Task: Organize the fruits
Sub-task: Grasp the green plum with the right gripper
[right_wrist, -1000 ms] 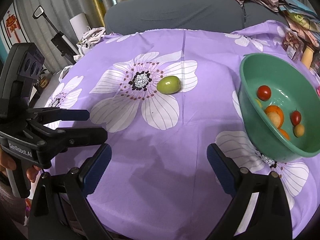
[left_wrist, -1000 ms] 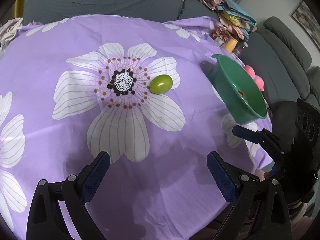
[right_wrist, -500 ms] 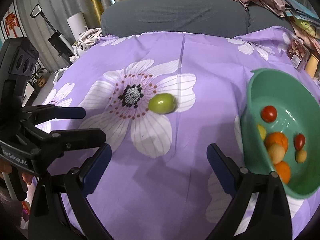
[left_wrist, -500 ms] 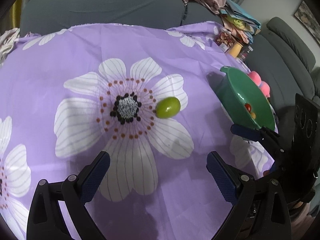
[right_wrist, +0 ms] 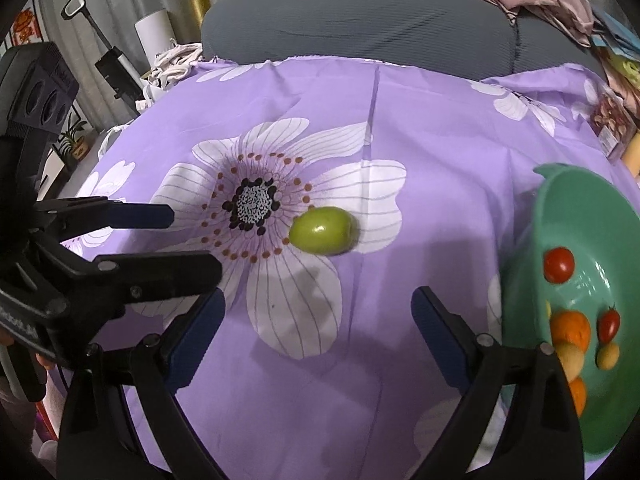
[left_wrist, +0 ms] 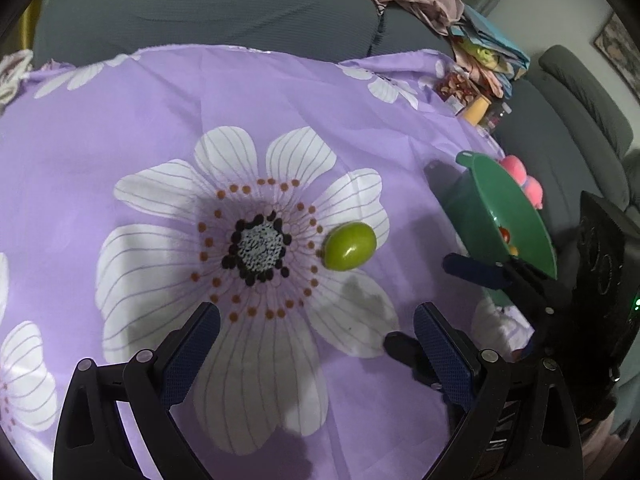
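Purple flowered cloth [left_wrist: 120,128] covers the table in front of a grey sofa [right_wrist: 360,20]. One green fruit [left_wrist: 349,247] lies near the cloth's middle, on a white petal. By the right edge sits the green bowl [right_wrist: 568,216] with tomatoes [right_wrist: 559,264] and oranges [right_wrist: 570,328]. Left gripper [left_wrist: 316,350] is wide open and empty. Right gripper [right_wrist: 318,334] is closing slightly, nothing between its jaws.

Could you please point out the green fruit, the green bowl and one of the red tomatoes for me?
green fruit [right_wrist: 323,230], right wrist view, middle of its skin.
green bowl [right_wrist: 560,216], right wrist view, bare inner wall.
red tomato [right_wrist: 559,264], right wrist view, its centre.
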Action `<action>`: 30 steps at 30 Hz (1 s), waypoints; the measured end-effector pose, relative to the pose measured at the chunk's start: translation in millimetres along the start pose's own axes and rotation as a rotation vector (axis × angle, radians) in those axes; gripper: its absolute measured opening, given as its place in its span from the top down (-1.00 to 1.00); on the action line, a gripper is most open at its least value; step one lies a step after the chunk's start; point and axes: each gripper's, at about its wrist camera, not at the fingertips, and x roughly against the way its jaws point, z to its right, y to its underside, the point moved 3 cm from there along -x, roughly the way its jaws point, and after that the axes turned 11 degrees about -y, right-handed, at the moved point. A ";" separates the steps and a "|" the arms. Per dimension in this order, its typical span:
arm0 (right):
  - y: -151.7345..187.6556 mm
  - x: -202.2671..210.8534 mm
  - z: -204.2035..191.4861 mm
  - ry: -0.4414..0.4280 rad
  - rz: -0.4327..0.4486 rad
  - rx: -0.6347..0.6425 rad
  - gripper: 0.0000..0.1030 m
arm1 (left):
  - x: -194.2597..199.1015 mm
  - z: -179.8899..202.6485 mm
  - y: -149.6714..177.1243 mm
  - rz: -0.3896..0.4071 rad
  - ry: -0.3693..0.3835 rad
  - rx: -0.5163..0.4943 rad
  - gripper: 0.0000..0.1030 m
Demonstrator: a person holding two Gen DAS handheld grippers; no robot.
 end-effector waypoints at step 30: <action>-29.1 -54.2 15.8 -0.061 -0.074 0.028 0.09 | -60.5 17.7 -32.9 -0.091 0.187 -0.033 0.05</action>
